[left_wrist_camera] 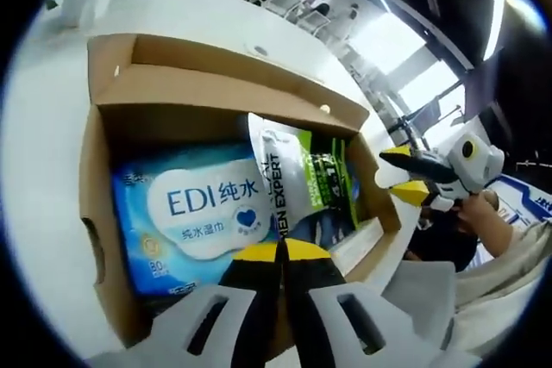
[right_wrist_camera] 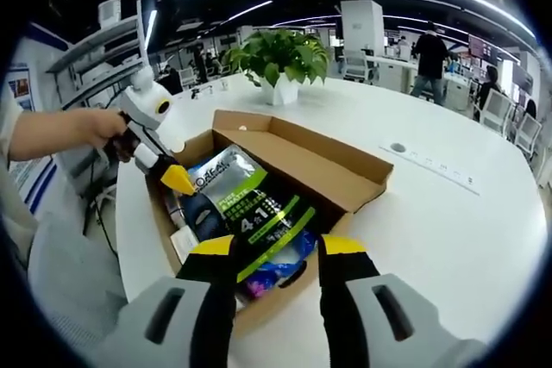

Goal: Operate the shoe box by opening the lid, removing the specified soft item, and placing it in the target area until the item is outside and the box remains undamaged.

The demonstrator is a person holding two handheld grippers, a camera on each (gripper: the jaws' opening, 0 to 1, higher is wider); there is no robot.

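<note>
The brown cardboard shoe box (left_wrist_camera: 93, 170) (right_wrist_camera: 310, 157) stands on a white table with its lid folded back. Inside lie a blue wet-wipes pack (left_wrist_camera: 185, 213) and a silver, green and black soft pouch (left_wrist_camera: 297, 174) (right_wrist_camera: 259, 213), which is tilted up across the box. My left gripper (left_wrist_camera: 281, 252) is shut, its yellow tips meeting at the pouch's edge; it enters the right gripper view from the left (right_wrist_camera: 177, 178). My right gripper (right_wrist_camera: 278, 252) is open over the box's near wall, with the pouch's lower end between the jaws but not touched. It also shows in the left gripper view (left_wrist_camera: 404, 177).
A potted plant (right_wrist_camera: 278, 62) stands behind the box. A round cable port (right_wrist_camera: 397, 148) sits in the white table (right_wrist_camera: 448, 239) to the right. A person's hand (right_wrist_camera: 90, 131) holds the left gripper. Chairs, desks and people fill the far background.
</note>
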